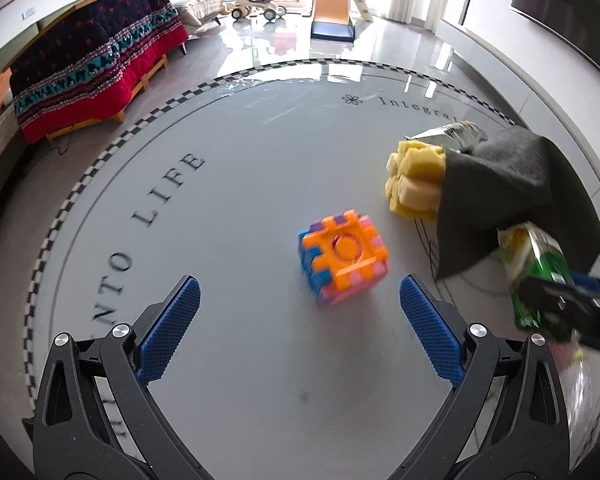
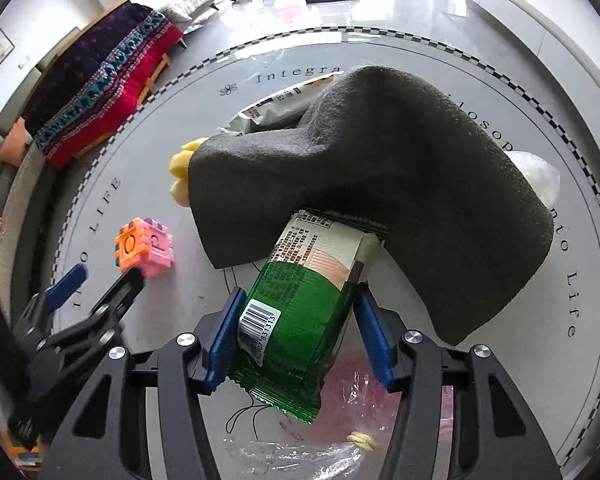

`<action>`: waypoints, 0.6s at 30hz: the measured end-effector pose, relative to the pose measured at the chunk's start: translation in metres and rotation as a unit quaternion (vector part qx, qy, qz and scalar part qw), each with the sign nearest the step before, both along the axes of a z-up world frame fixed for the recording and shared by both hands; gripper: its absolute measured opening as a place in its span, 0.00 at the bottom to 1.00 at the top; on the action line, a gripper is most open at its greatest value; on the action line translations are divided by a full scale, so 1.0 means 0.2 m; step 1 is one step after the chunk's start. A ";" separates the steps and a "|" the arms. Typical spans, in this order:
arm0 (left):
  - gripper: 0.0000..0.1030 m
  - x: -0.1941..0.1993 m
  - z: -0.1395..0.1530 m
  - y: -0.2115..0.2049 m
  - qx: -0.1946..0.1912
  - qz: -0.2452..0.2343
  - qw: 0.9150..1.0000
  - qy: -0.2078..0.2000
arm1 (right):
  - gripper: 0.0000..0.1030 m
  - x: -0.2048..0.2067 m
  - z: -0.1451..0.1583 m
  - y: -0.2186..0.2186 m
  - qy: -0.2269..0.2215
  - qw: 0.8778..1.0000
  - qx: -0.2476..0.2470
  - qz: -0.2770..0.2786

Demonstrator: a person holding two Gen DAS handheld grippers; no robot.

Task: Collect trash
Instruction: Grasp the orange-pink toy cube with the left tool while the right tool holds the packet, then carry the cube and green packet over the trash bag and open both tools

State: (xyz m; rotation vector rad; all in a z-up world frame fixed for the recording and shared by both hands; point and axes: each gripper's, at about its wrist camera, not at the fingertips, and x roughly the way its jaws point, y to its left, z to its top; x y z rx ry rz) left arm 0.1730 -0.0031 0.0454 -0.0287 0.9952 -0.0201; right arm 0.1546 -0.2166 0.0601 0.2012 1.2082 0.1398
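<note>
While the right gripper (image 2: 296, 336) pinches a green snack wrapper (image 2: 300, 312) between its two blue pads (image 2: 224, 340), closed in on the packet's flanks near the barcode end, the left gripper (image 1: 300, 308) hangs wide open over the round grey table (image 1: 220, 200) with nothing between its jaws. That wrapper looks light, thin and crinkly, a foil-film packet that will buckle rather than resist, and probably slick; the hold across its middle seems sound, though its far white end is tucked under the edge of a dark grey felt cloth (image 2: 379, 184), so I judge it may drag the cloth as it comes away. Beyond the cloth lies a second, white wrapper (image 2: 280, 108), partly covered, and a yellow sponge (image 2: 182, 172) peeps out at the cloth's left edge. A multicoloured plastic puzzle cube (image 1: 341, 256) stands just ahead of the open left gripper and is likely no trash. Only the right wrist view shows the clear plastic film (image 2: 300, 456) on the table below the wrapper, a small yellow scrap (image 2: 363, 440) on it, and a whitish plastic bag (image 2: 535, 176) behind the cloth; only the left wrist view shows the sponge's segmented blocks in full.
</note>
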 end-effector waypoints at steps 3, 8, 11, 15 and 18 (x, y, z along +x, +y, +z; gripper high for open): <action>0.94 0.04 -0.02 -0.01 0.001 0.004 1.000 -0.001 | 0.55 0.02 0.00 0.00 0.000 1.000 0.006 -0.001; 0.65 0.09 -0.06 -0.05 0.016 -0.002 1.000 0.001 | 0.54 0.02 0.00 -0.02 0.000 1.000 0.017 -0.004; 0.47 0.10 -0.06 -0.03 0.009 0.006 1.000 0.003 | 0.54 0.02 0.00 -0.03 -0.001 1.000 0.022 -0.008; 0.46 0.04 -0.05 -0.02 0.006 -0.003 1.000 -0.004 | 0.53 0.00 0.02 -0.05 -0.002 1.000 0.022 -0.010; 0.46 -0.03 -0.02 -0.01 0.003 -0.008 1.000 -0.008 | 0.53 -0.04 0.05 -0.04 -0.004 1.000 0.025 -0.012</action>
